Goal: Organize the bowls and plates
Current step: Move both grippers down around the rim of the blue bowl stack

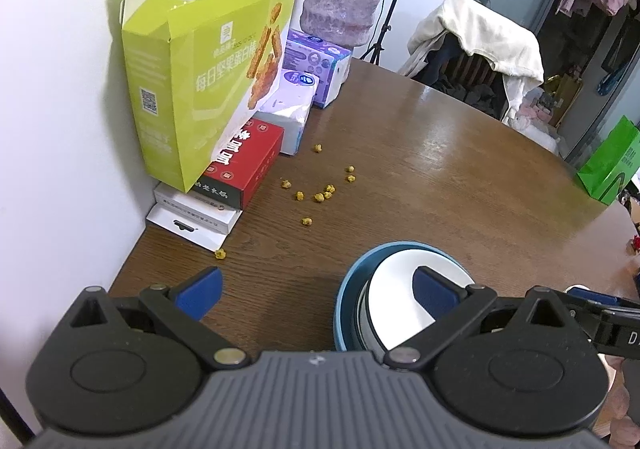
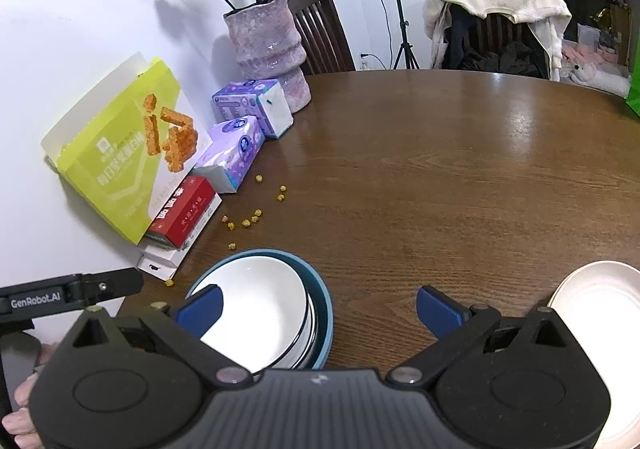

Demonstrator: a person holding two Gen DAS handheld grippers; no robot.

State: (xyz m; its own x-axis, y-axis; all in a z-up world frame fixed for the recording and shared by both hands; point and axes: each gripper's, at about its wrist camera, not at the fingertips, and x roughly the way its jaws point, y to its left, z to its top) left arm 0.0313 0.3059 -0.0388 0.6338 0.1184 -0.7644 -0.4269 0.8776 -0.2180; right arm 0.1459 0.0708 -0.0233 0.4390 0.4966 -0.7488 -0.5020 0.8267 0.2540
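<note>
Both grippers hang over the near edge of a round wooden table [image 2: 440, 177] with their blue-padded fingers spread wide and nothing held between them. The left gripper [image 1: 316, 293] has its right finger [image 1: 434, 291] over the white bowl [image 1: 396, 301], while its left finger sits above bare wood. The right gripper [image 2: 318, 309] has its left finger [image 2: 200, 309] over the same white bowl [image 2: 260, 309], and its right finger is above the table between the bowls and a plate.

The white bowl is nested inside a blue bowl [image 2: 324, 313], with what looks like a thin dark-rimmed dish between them; the stack stands at the near edge of the table. In the right wrist view a cream plate [image 2: 600, 313] lies well apart from the stack, at the near right, partly hidden by the gripper body.

Along the white wall at the left stands an opened yellow-green snack box [image 1: 208, 89], leaning on a red box [image 1: 248, 165] that lies on flat white boxes [image 1: 192, 217]. Farther along are two purple tissue packs [image 2: 248, 129] and a pink vase [image 2: 272, 53] with faded roses. Small yellow crumbs [image 1: 320, 195] are scattered on the wood near the boxes. At the far side a chair [image 2: 496, 17] is draped with a cream garment, and a green bag [image 1: 608, 165] stands at the far right edge in the left wrist view
</note>
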